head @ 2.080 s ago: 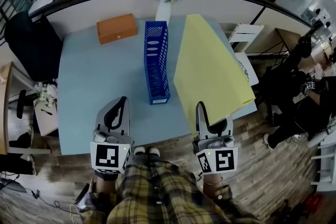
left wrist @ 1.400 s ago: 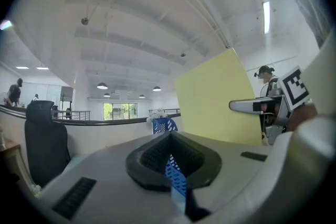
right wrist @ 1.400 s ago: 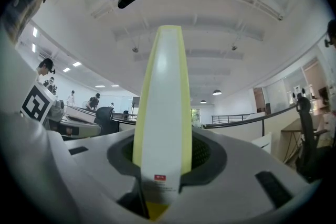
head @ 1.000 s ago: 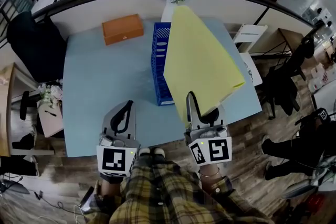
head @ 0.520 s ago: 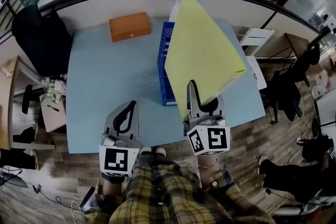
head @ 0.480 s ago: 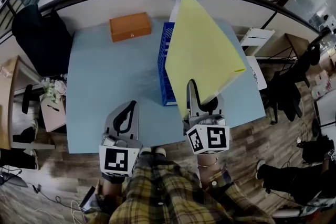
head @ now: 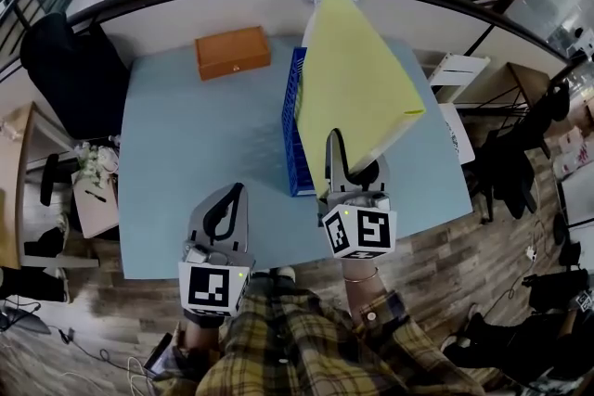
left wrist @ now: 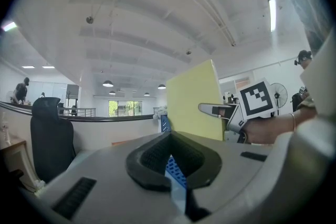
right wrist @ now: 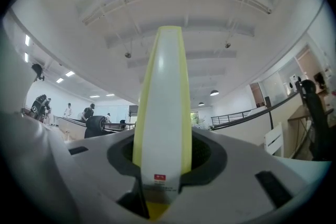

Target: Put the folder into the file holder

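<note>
Carrying the yellow folder leftward, the right gripper, clamped on its spine, has brought it from beside the blue file holder to over it, seemingly aligned for lowering. The left gripper idles closed, empty.

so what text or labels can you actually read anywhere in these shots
Nothing here is readable.
red sticker on the spine of the yellow folder: print too small to read
black-and-white square markers: coded patterns, no letters or numbers
blue file holder and orange box: no print visible
</note>
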### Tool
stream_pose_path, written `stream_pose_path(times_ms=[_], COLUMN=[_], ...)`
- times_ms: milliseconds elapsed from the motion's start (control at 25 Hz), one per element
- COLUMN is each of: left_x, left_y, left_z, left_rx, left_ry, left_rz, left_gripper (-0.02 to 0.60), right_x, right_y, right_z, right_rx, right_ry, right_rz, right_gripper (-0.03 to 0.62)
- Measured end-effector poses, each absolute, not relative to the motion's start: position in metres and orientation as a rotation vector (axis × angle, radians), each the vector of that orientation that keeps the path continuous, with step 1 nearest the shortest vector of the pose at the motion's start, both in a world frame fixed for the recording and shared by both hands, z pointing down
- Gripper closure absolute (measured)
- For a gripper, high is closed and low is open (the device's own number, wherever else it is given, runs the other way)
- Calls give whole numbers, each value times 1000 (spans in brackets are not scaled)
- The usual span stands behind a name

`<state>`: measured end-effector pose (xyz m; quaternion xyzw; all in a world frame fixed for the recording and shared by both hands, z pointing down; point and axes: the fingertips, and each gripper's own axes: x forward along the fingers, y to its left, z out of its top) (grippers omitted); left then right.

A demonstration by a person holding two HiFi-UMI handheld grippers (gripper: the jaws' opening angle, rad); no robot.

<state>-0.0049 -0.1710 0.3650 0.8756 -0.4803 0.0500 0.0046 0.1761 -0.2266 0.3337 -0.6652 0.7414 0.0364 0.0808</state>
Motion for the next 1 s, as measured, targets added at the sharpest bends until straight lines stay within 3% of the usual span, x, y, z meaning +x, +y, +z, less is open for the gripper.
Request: stream_pose_path(times_ms=[1000], left_x=[-17], left_y=[-206], left_z=[385], left_rx=[2673], left_ry=[-1500], left_rz=[216], left_gripper=[591], right_x=[164], right_y=[-263], right_z=[363], right_rx=[-2000], right_ry=[2118], right_rz=[185], right_gripper=[439])
